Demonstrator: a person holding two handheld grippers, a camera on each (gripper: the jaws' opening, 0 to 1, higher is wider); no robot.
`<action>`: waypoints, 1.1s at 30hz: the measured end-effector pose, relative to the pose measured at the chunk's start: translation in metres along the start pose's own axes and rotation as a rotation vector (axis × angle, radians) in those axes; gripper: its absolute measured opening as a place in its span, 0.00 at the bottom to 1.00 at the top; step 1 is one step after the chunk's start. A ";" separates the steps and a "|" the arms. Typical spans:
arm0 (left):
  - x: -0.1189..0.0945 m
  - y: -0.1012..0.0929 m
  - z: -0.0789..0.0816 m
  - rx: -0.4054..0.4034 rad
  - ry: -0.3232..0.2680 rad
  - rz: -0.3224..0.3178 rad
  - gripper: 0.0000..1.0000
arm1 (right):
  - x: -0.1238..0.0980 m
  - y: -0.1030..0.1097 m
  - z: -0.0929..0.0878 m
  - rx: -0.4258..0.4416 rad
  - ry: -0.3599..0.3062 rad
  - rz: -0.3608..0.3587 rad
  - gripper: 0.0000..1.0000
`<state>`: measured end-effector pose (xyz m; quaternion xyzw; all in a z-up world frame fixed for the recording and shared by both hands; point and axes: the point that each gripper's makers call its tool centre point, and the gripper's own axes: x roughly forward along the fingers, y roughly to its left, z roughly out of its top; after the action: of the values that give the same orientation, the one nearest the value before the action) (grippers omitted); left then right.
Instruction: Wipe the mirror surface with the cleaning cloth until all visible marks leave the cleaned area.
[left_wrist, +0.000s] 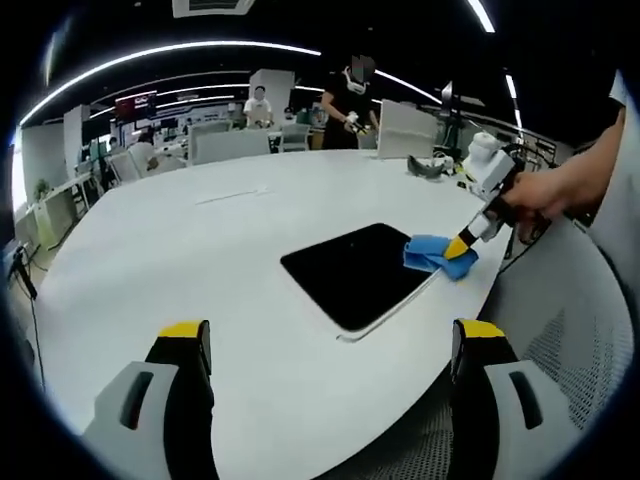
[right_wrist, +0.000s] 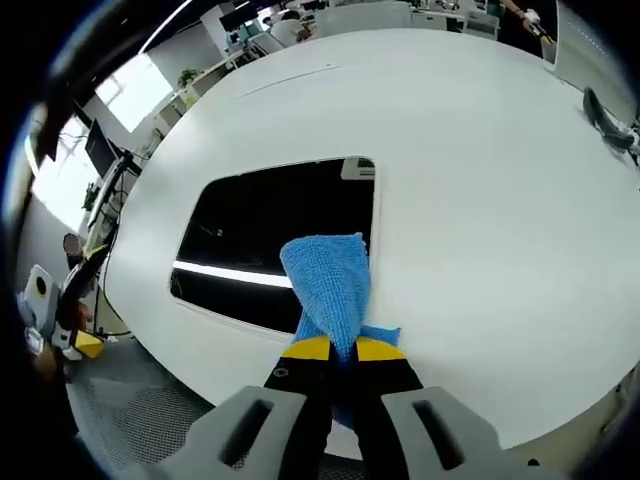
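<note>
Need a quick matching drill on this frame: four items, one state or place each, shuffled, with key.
Items:
1. left gripper
2. right gripper
3. blue cleaning cloth
4. mirror

States:
A. lies flat on the white table
B. jaws apart, holding nothing
C. draped over the mirror's edge
D. jaws shut on the cloth

Pairs: 1-B, 2-D, 3-C, 4-A
</note>
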<state>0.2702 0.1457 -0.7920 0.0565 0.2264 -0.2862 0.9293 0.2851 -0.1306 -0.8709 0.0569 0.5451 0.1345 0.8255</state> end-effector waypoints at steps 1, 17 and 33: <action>-0.002 0.006 0.000 0.001 -0.006 0.030 0.99 | 0.000 0.000 0.000 0.001 0.001 -0.002 0.01; -0.001 0.012 0.002 -0.066 -0.018 0.029 0.99 | 0.001 -0.006 0.007 -0.010 -0.004 -0.016 0.00; 0.001 0.009 -0.005 -0.097 0.012 0.001 0.99 | 0.010 -0.008 0.031 -0.039 -0.025 -0.037 0.00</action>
<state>0.2736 0.1536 -0.7975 0.0133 0.2455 -0.2740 0.9298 0.3184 -0.1336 -0.8698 0.0323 0.5331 0.1294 0.8354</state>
